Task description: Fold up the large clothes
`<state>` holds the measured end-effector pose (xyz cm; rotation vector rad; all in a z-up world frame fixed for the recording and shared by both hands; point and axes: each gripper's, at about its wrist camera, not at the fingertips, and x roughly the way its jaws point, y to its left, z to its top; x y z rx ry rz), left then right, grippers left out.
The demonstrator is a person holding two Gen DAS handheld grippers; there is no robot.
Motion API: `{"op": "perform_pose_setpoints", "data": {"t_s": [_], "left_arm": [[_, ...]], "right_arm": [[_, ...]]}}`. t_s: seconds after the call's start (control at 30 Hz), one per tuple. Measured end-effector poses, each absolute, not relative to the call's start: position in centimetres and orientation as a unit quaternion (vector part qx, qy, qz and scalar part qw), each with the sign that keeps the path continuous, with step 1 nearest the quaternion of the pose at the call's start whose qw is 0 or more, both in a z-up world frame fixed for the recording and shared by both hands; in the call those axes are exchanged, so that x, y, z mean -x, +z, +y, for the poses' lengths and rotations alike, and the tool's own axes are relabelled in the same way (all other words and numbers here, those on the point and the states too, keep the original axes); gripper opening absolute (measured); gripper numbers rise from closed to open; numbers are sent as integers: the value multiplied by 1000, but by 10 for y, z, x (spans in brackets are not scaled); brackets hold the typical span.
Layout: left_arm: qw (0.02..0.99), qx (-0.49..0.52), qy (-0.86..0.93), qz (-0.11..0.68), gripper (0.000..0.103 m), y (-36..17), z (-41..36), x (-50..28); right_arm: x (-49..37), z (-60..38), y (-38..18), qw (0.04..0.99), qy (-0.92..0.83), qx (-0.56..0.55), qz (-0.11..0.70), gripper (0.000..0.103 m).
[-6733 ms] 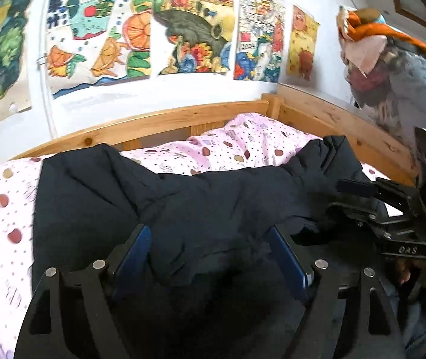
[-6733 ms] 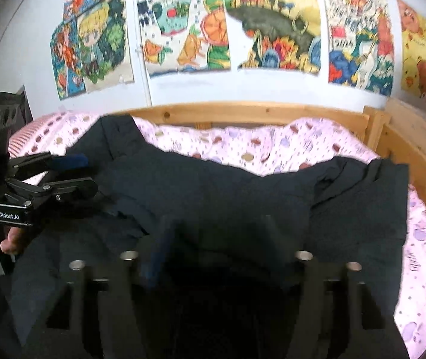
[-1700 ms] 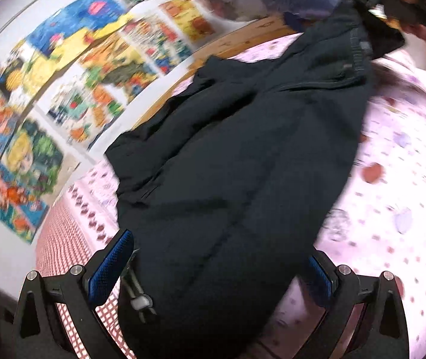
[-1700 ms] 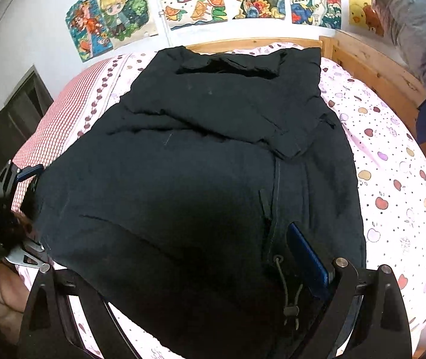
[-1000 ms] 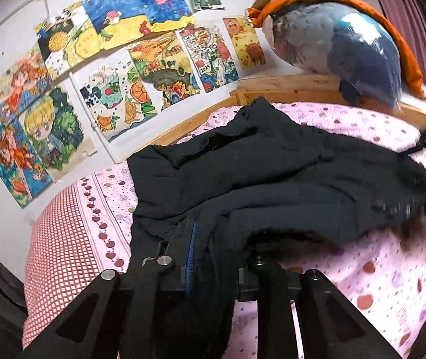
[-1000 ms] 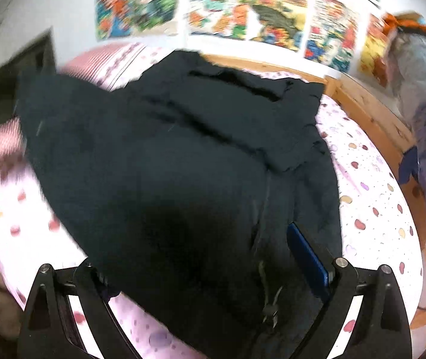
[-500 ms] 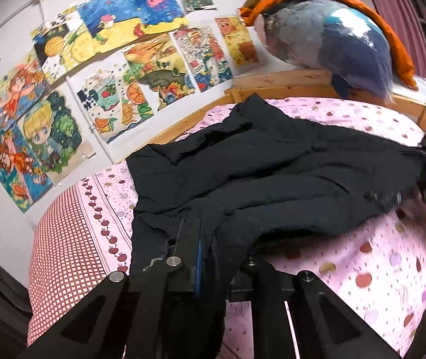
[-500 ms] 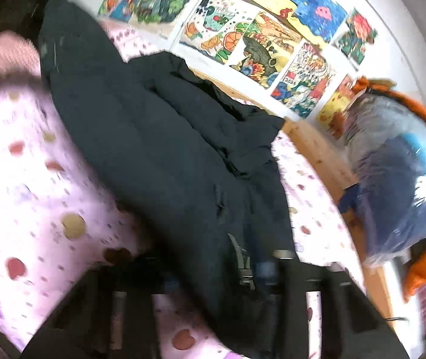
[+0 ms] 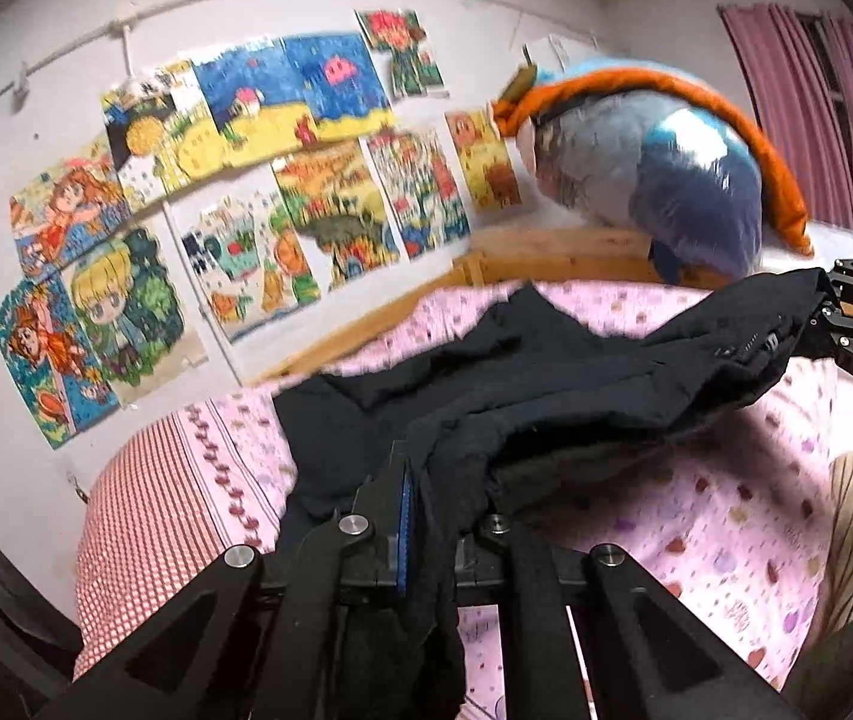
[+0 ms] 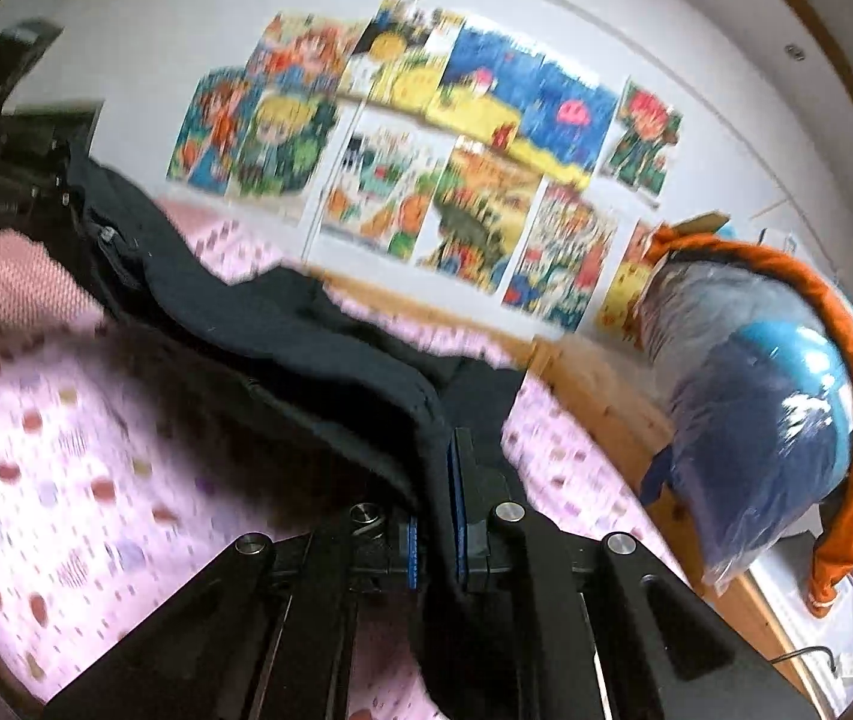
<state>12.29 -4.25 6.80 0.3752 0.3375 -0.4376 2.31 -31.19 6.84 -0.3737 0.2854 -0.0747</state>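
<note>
Both grippers have the bottom hem of the black jacket pinched and lifted off the bed: the left gripper has its fingers clamped tight on a bunch of dark fabric, and the right gripper is clenched on the other hem corner the same way, cloth squeezed between the blue pads. The rest of the jacket lies on the pink spotted sheet, collar end up toward the wooden headboard, with the lifted edge sagging a bit between the two hands. My guess is this is the bottom-to-top fold, so the trick is to keep both corners level and pulled apart enough that the hem stays taut, carry it forward in one sweep toward the collar, and lay it down square instead of dumping it. It looks like a thick padded thing, so I'd expect it to puff back up; setting it down slow should help. Watch the drawcord and zipper side don't end up trapped in a lump under the fold. Container-wise there's only a clear plastic bag sitting at the bed end, stuffed with what looks like blue and grey bedding or clothes, an orange piece draped over it. Can't tell what's in it exactly.
</note>
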Motion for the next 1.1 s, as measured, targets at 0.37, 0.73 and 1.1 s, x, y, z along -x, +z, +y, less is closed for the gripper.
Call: {"op": "perform_pose_setpoints", "data": {"t_s": [0.37,0.73,1.1], "left_arm": [[968,-145,-186,85,7,121,-33,-118],[968,-157,-128,146,8,131,-59,-197],[974,-152,-87,145,8,109,-86,-286]], "right_arm": [[-7,-305,140,984,-35,169,47,7],[-108,-325,160,984,-21,160,76,8],[-216,-338,142,979,-33,172,104,8]]}}
